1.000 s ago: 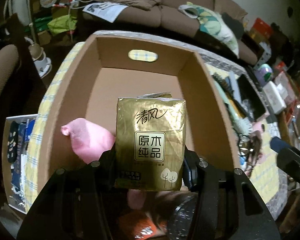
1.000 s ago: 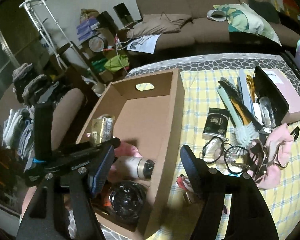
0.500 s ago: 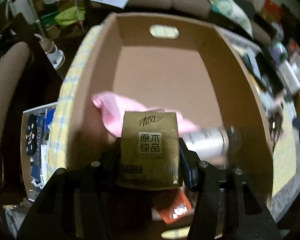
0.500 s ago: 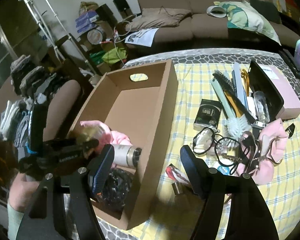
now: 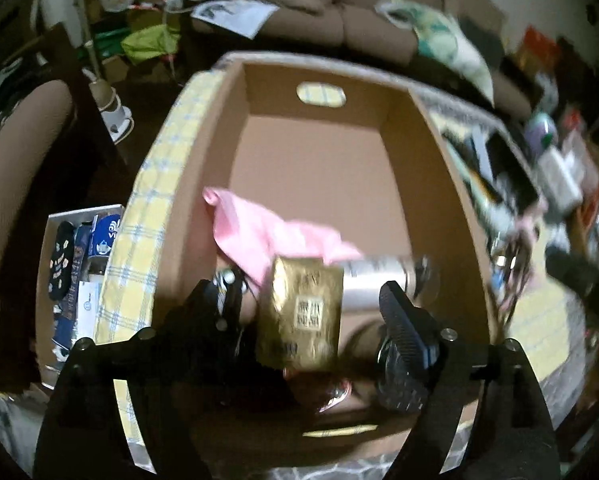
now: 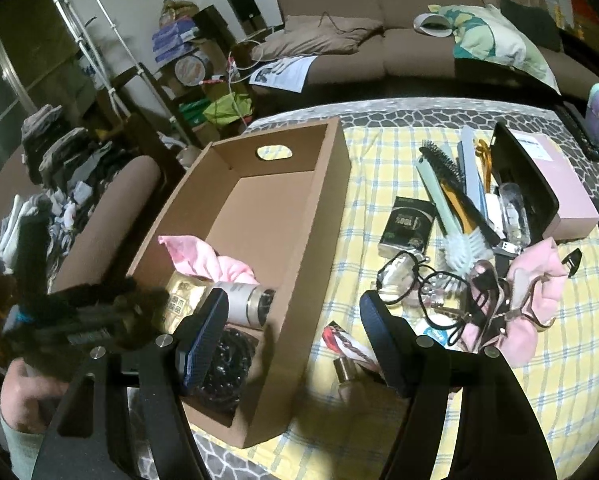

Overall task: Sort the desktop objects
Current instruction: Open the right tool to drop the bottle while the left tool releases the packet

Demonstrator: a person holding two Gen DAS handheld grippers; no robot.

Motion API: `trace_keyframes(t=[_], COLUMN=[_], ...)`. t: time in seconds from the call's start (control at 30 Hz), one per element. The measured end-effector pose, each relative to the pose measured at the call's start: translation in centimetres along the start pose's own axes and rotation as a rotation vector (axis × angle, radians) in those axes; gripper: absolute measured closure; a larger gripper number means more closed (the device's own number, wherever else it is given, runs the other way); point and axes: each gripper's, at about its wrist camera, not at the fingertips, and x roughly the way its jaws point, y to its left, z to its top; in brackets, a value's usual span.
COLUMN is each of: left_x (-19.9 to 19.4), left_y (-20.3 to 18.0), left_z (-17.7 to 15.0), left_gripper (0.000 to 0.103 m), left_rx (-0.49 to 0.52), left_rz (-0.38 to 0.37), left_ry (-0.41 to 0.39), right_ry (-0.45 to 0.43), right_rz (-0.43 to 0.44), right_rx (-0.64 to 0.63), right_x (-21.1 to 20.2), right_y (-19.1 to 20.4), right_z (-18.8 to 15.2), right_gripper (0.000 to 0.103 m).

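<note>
So the left gripper has just let go: its fingers have been opening over the last moment and now stand wide, with clear gaps on both sides of the gold tissue pack. A second ago that pack was pinched tight between them, held up above the box. Now it sits loose between the fingers, tilted a bit, touching neither pad as far as I can tell (the frame's blurry). Whether it's already resting or mid-drop I can't say.

Just beyond the fingers the pack lies against the silver bottle and the pink cloth, all at the near end of the box. Further out, the far half of the box floor is bare cardboard.

From the right wrist view the pack shows up wedged beside the bottle, under the cloth, so I'd call that item sorted.

The right gripper hasn't budged. Its fingers hang open with nothing in them, straddling the box's near wall. Just past its right finger there's a red packet and a small bottle on the worktop, and further out the pile of glasses, brushes and pink stuff.

Plenty left to sort, so probably the right side goes next.
</note>
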Motion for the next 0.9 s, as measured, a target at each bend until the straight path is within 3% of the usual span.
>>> trace_keyframes(t=[0.13, 0.33, 0.4, 0.43, 0.5, 0.57, 0.9], left_x=[0.9, 3.4, 4.0, 4.3, 4.8, 5.3, 2.6], left_y=[-0.3, -3.6, -4.1, -4.3, -4.2, -4.0, -3.6], left_z=[-0.1, -2.1, -2.6, -2.7, -2.7, -2.7, -3.8], left_gripper=[0.017, 0.017, 0.019, 0.024, 0.049, 0.055, 0.056], left_rx=[0.026, 0.253, 0.285, 0.291, 0.289, 0.279, 0.238], left_rz=[0.009, 0.157, 0.174, 0.176, 0.171, 0.165, 0.074], left_ry=[0.037, 0.119, 0.133, 0.141, 0.159, 0.172, 0.17], right_ry=[-0.025, -0.038, -0.037, -0.035, -0.034, -0.035, -0.035], right_rz=[-0.01, -0.038, -0.039, -0.038, -0.033, -0.027, -0.018], right_rx=[0.051, 0.11, 0.106, 0.103, 0.1, 0.1, 0.108], right_x=[-1.3, -2.6, -2.8, -2.8, -2.8, -2.9, -3.2], right_y=[-2.3, -5.1, -5.3, -5.3, -5.3, -5.3, -5.5], right_z=[0.2, 0.2, 0.2, 0.2, 0.2, 0.3, 0.4], right_gripper=[0.032, 0.032, 0.032, 0.032, 0.032, 0.032, 0.032])
